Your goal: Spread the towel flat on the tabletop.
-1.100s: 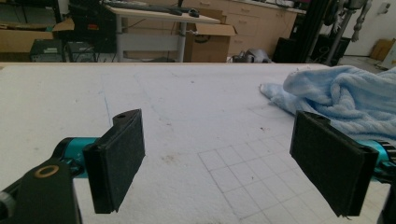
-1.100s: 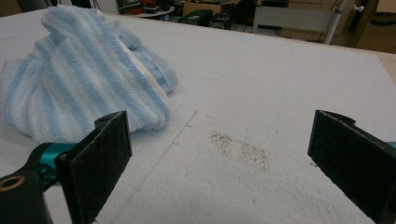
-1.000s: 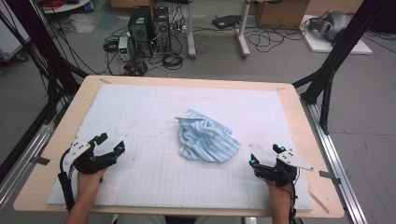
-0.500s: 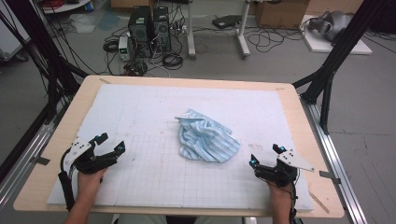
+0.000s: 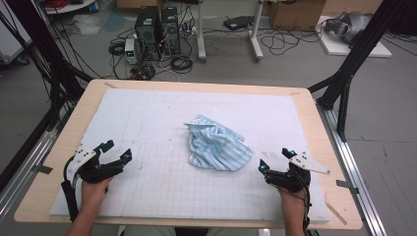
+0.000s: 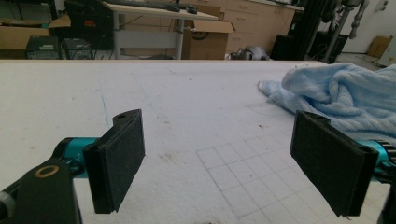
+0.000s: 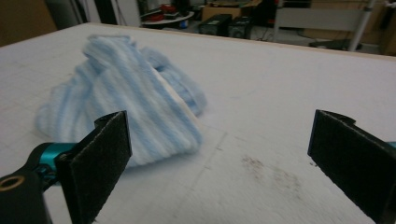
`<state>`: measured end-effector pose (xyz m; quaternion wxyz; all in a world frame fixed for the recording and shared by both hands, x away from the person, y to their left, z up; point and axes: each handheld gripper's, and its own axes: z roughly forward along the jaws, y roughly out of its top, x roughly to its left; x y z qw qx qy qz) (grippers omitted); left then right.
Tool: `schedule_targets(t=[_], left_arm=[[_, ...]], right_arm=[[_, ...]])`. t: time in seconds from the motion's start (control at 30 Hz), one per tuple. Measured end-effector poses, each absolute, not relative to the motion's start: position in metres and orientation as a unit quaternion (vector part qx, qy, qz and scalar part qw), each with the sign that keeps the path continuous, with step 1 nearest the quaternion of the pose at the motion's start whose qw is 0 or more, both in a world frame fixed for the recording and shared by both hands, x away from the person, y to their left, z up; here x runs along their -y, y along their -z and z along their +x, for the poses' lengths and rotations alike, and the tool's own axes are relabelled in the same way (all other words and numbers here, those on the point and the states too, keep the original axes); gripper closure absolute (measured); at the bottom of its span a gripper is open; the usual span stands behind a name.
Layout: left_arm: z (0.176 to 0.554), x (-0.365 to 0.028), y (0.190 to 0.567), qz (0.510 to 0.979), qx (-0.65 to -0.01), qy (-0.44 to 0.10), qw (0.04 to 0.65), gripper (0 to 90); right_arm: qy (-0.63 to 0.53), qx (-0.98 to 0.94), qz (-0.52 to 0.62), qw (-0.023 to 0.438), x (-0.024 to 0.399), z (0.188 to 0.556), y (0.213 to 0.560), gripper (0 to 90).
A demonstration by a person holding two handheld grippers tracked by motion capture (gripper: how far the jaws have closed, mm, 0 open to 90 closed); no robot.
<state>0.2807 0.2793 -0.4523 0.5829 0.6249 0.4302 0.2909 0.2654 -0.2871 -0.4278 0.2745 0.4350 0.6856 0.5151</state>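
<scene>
Both tongs I hold spread apart, gripping nothing: left gripper (image 5: 117,152) and right gripper (image 5: 275,159) low on the mat (image 5: 147,118), crumpled blue towel (image 5: 216,145) lying between them.

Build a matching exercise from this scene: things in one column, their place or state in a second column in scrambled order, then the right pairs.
Things
1. left gripper
2. right gripper
3. striped cloth
4. white mat

Place or state
A. crumpled in a heap near the table's middle
B. open, near the table's right front edge
C. spread flat, printed with a grid
D. open, near the table's left front edge

Pairs: 1-D, 2-B, 3-A, 4-C
</scene>
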Motion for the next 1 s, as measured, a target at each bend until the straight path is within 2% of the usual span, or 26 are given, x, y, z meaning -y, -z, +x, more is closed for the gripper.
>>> schedule_targets(t=[0.1, 0.17, 0.47, 0.57, 0.83, 0.9, 1.0], left_arm=[[0.281, -0.279, 0.452, 0.625, -0.430, -0.290, 0.584, 18.3], [0.281, -0.280, 0.452, 0.626, -0.428, -0.290, 0.584, 19.0], [0.281, -0.280, 0.452, 0.626, -0.426, -0.287, 0.586, 18.9], [0.281, -0.280, 0.452, 0.625, -0.427, -0.287, 0.587, 18.9], [0.281, -0.281, 0.452, 0.625, -0.428, -0.286, 0.588, 18.9], [0.281, -0.281, 0.452, 0.624, -0.428, -0.285, 0.588, 19.0], [0.281, -0.281, 0.453, 0.624, -0.429, -0.284, 0.588, 19.0]], right_arm=[[-0.517, -0.691, 0.442, 0.244, 0.278, 0.273, 0.417, 5.2], [-0.513, -0.694, 0.433, 0.259, 0.270, 0.276, 0.410, 5.2], [-0.507, -0.721, 0.391, 0.264, 0.223, 0.304, 0.385, 5.4], [-0.499, -0.736, 0.378, 0.257, 0.206, 0.316, 0.381, 15.5], [-0.467, -0.776, 0.362, 0.223, 0.169, 0.342, 0.386, 18.2], [-0.448, -0.795, 0.351, 0.212, 0.153, 0.350, 0.392, 23.5], [-0.422, -0.811, 0.349, 0.205, 0.141, 0.357, 0.402, 25.9]])
